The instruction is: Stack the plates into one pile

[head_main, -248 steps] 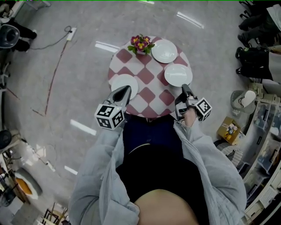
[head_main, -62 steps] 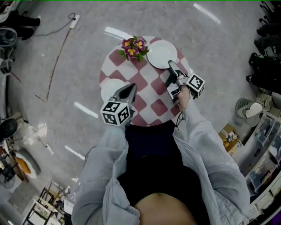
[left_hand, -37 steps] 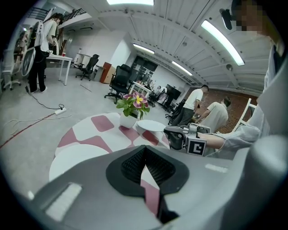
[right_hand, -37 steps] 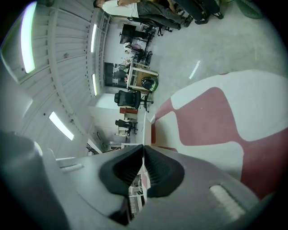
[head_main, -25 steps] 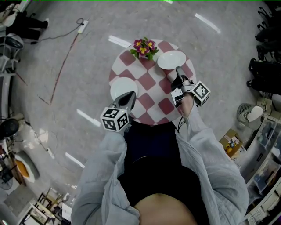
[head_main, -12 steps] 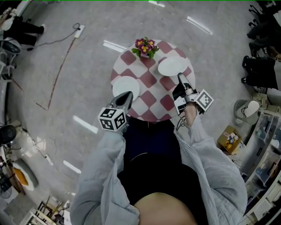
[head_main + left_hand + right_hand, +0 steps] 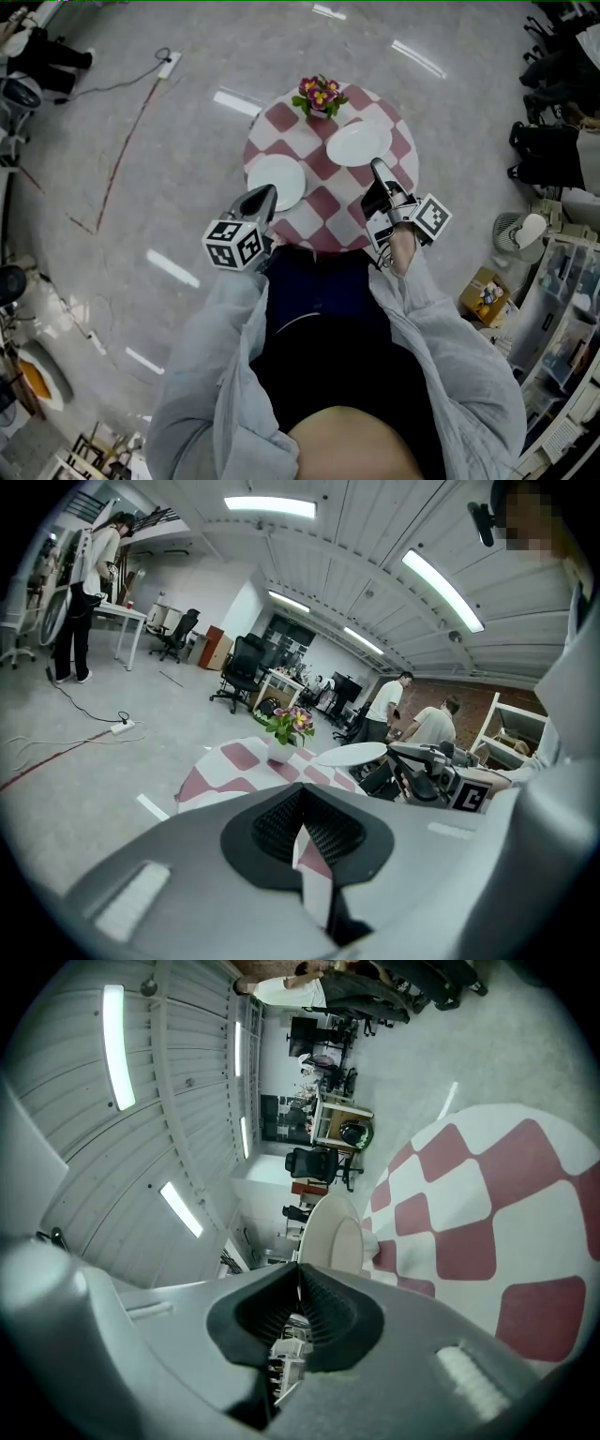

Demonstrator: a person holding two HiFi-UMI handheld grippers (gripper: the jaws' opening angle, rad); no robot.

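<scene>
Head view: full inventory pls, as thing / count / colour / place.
table: one, red-and-white checked cloth, round, centre of view
plate on the table: one, white, near-left part of the table
held plate: one seen, white, raised over the table's right side
flower pot: one, white with pink and yellow flowers, far edge of the table
power strip: one, white, floor at far left
cardboard box: one, brown, floor at right
jacket: one, grey, on the person
left tongs: one, grey, shut and empty, by the near rim of the plate on the table
right tongs: one, grey, shut on the held plate's rim
</scene>
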